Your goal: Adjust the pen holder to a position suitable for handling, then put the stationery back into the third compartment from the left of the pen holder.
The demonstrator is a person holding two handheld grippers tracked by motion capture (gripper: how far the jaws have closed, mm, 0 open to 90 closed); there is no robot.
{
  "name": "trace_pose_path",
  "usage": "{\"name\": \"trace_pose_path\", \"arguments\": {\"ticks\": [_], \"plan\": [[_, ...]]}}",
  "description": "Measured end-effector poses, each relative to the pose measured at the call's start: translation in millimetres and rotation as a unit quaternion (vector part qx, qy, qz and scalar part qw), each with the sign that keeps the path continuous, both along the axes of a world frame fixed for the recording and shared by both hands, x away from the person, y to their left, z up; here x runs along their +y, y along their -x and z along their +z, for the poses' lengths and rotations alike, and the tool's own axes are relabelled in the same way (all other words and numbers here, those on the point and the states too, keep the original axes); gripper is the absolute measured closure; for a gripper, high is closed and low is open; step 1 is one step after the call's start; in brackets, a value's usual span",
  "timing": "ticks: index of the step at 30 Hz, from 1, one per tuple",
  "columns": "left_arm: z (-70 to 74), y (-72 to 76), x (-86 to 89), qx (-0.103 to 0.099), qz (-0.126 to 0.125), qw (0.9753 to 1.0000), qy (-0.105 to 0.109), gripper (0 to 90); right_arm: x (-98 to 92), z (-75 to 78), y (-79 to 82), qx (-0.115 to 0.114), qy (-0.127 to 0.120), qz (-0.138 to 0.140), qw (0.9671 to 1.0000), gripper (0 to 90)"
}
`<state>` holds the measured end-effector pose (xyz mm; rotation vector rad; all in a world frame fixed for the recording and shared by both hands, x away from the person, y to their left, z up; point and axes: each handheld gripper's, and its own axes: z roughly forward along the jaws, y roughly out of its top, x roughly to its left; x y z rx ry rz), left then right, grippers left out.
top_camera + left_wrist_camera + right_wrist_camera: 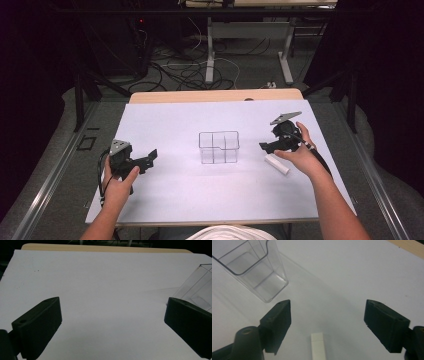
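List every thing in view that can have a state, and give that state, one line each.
Left gripper: open, jaws wide apart, nothing between them, held above the white sheet.
Right gripper: open, jaws wide apart, hovering over the white block.
White block: lying flat on the sheet, not gripped.
Clear compartment box: upright, compartments look empty.
White sheet: spread flat over the table.

A lab: floor cables (185, 70), dark-curtained rig table (210, 190).

Beyond the white desk cover
Cables (185, 67) tangle on the grey floor past the desk's far edge, between two white frame legs (210, 55).
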<state>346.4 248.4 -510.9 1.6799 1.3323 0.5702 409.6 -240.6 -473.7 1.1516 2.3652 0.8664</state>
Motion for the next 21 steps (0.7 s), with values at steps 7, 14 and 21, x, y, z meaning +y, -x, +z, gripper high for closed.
{"name": "trace_pose_path", "arguments": {"ticks": [7,14,21], "plan": [[0.2,0.4,-0.1,-0.001,0.0,1.0,0.0,1.4,-5.4,0.3,0.9,0.0,0.034,0.022,0.9992,18.5],[-0.1,0.6,-1.2,0.0,0.0,1.0,-0.002,1.4,-6.0,-5.8,2.1,0.023,0.059,0.05,0.9967,29.1],[-0.8,0.4,-1.6,0.003,0.0,1.0,-0.002,1.4,-6.1,-14.7,2.0,0.052,0.072,0.075,0.9932,36.3]]}}
